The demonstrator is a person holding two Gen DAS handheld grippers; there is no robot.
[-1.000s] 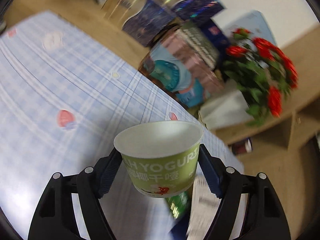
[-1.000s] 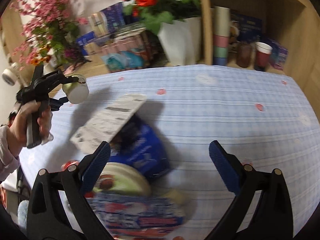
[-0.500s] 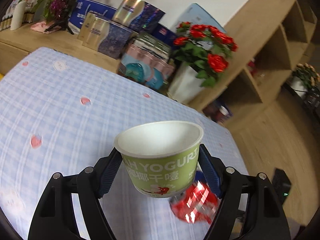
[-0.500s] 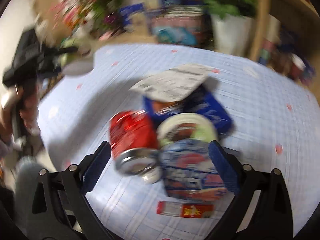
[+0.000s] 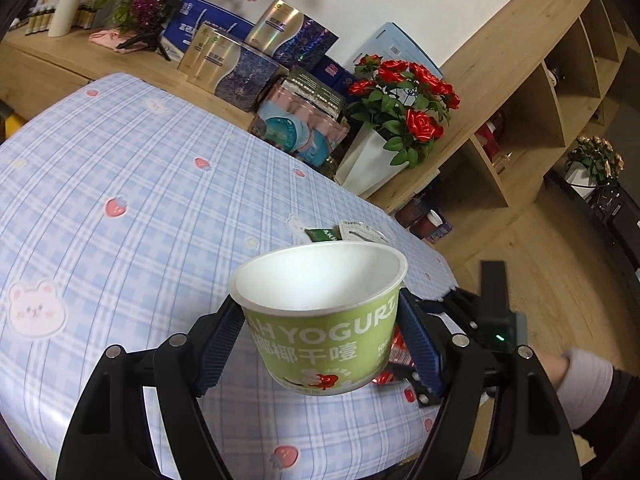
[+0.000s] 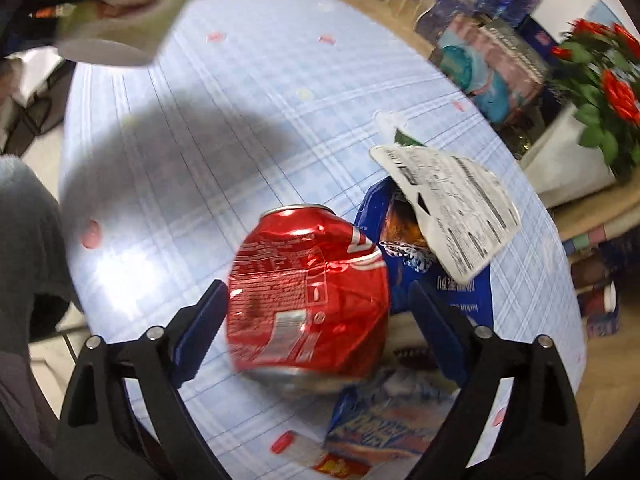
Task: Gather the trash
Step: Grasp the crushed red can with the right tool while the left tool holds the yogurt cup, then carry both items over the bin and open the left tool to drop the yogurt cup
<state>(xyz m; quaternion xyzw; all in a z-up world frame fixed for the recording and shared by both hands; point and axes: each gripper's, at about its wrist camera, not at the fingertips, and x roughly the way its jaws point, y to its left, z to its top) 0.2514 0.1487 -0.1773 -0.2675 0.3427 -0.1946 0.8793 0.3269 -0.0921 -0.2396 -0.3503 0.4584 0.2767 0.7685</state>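
My left gripper is shut on a green paper yogurt cup, upright and empty, held above the blue checked tablecloth. The same cup shows blurred at the top left of the right wrist view. My right gripper points down over a crushed red drink can that stands on the cloth. Its jaws are closing with the can between them, and a gap is left at the right pad. In the left wrist view, the right gripper's black body and a sleeved hand show behind the cup.
Beside the can lie a blue snack bag, a white printed sheet, a blue and pink packet and a red cap. A white pot of red roses, gift boxes and wooden shelves line the far side.
The left gripper has swung across the table with the cup still held. The right gripper has rolled and dropped from above the trash pile onto the red can, its jaws narrowing.
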